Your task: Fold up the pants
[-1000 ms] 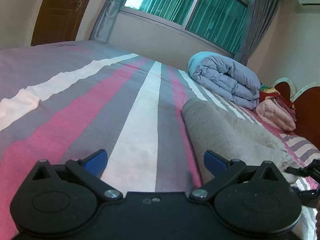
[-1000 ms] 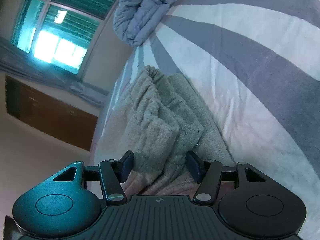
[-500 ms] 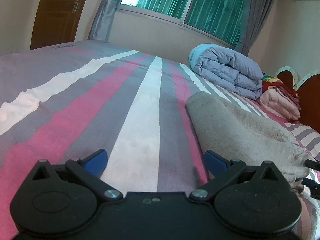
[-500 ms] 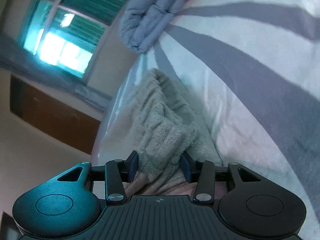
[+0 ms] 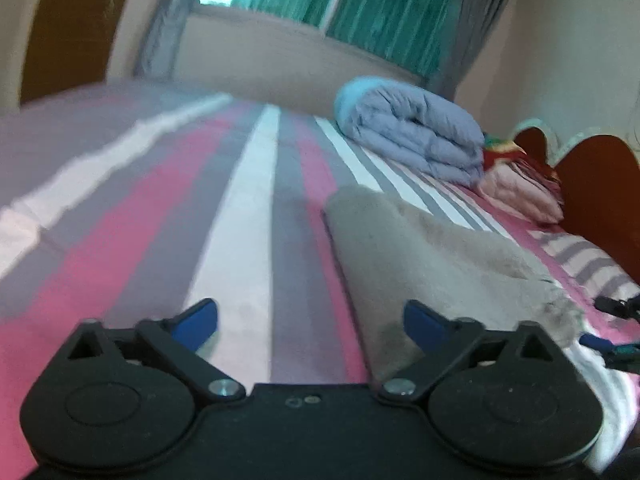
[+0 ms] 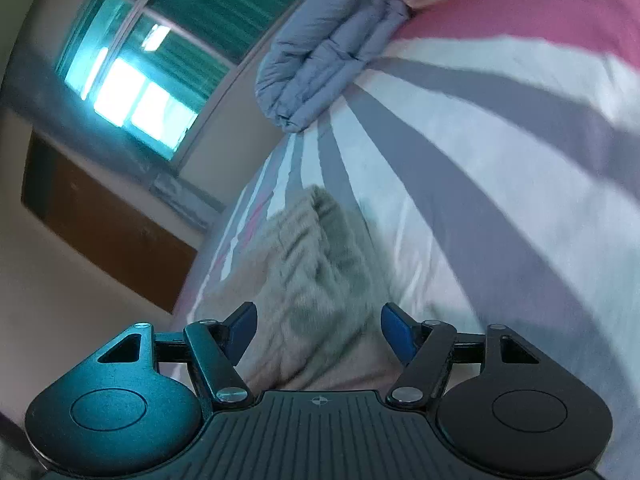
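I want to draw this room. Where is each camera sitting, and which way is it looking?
Left wrist: sits on the left gripper, looking along the striped bed toward the window; its open blue fingers show.
Right wrist: sits on the right gripper, rolled sideways, looking over the grey pants; its fingers show, just opened off the cloth.
Both see the pants, folded blue quilt and window.

A striped bedsheet (image 5: 248, 216) in pink, grey and white fills the lower half of the left wrist view. A rolled lavender quilt (image 5: 416, 136) lies right of centre, with pink folded bedding (image 5: 520, 192) beside it. A green-curtained window (image 5: 360, 0) spans the top, a brown door (image 5: 68, 28) the upper left, and a wooden headboard (image 5: 596, 184) the right edge.
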{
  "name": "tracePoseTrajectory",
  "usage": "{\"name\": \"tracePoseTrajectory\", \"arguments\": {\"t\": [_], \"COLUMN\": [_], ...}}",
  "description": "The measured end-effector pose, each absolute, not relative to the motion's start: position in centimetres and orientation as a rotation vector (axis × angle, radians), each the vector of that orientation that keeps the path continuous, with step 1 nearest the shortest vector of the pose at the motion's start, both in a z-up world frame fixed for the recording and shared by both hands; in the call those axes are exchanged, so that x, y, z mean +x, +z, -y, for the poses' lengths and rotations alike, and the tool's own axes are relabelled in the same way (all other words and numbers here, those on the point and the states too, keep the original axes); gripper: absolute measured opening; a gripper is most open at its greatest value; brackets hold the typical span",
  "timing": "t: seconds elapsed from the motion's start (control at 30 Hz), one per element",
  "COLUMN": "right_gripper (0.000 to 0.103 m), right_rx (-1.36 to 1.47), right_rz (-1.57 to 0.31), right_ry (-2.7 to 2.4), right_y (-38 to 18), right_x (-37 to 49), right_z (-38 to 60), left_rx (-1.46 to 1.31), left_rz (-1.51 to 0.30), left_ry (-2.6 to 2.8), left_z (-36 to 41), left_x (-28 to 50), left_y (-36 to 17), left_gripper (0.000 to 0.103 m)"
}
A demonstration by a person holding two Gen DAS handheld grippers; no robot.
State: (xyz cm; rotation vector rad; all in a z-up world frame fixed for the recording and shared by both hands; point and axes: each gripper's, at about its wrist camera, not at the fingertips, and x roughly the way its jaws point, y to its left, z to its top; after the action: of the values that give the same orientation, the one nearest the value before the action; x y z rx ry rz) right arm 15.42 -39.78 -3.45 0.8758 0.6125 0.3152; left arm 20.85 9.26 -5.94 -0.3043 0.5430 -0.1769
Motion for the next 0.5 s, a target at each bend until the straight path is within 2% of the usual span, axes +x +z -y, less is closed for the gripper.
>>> {"name": "tracePoseTrajectory", "arguments": {"t": [0.23,0.5], "right_gripper": [0.068,0.068], "right_rx": [0.847,0.917], "right_rz": [-0.587,-0.574], "right_ry": [0.343,0.303], "right_y": [-3.2,-4.1], "right_x": [15.5,12.9], "right_z": [39.8,40.8], "left_rx": [-0.314,-0.096], "left_rz": [-0.488,-0.509], "left_ry": [-0.178,-0.156], "left_z": [-8.5,-4.3], "left_x": [18.0,16.6], "left_y": [-6.0,-5.9], "left_gripper": [0.083,0.083]}}
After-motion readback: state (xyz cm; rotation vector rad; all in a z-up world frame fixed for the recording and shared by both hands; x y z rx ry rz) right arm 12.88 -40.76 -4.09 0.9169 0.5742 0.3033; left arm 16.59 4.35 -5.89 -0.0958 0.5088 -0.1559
